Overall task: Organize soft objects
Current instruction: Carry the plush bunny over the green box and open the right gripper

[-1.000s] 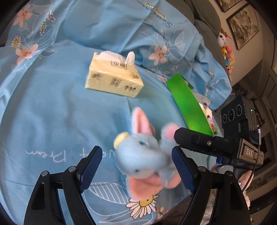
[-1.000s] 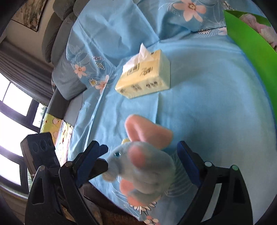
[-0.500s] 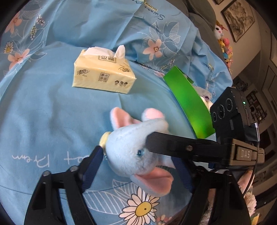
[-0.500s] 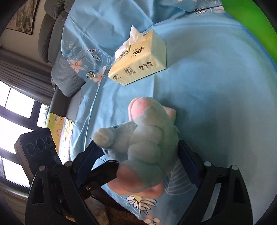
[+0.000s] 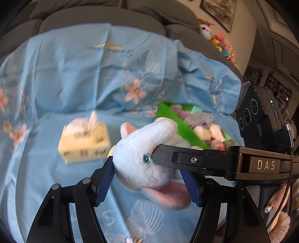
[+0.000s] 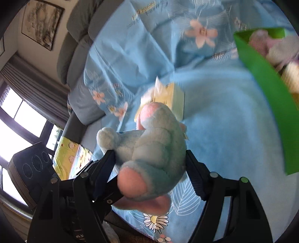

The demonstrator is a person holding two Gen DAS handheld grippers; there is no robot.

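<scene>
A light blue plush elephant (image 5: 142,155) with pink ears is held off the blue floral sheet by both grippers. My left gripper (image 5: 149,179) is shut on its head. My right gripper (image 6: 149,168) is shut on its body, also visible in the right wrist view (image 6: 157,149); the right gripper's finger crosses the left wrist view (image 5: 205,160). A green box (image 5: 179,123) holding several plush toys stands to the right, also seen in the right wrist view (image 6: 267,84).
A yellow tissue pack (image 5: 84,144) lies on the sheet left of the green box, also in the right wrist view (image 6: 173,99). Grey sofa cushions (image 5: 112,16) rise behind. More plush toys (image 5: 220,43) sit on the sofa's far right.
Both grippers have closed on the elephant and lifted it off the sheet. The views have tilted up toward the sofa back and the green box.
</scene>
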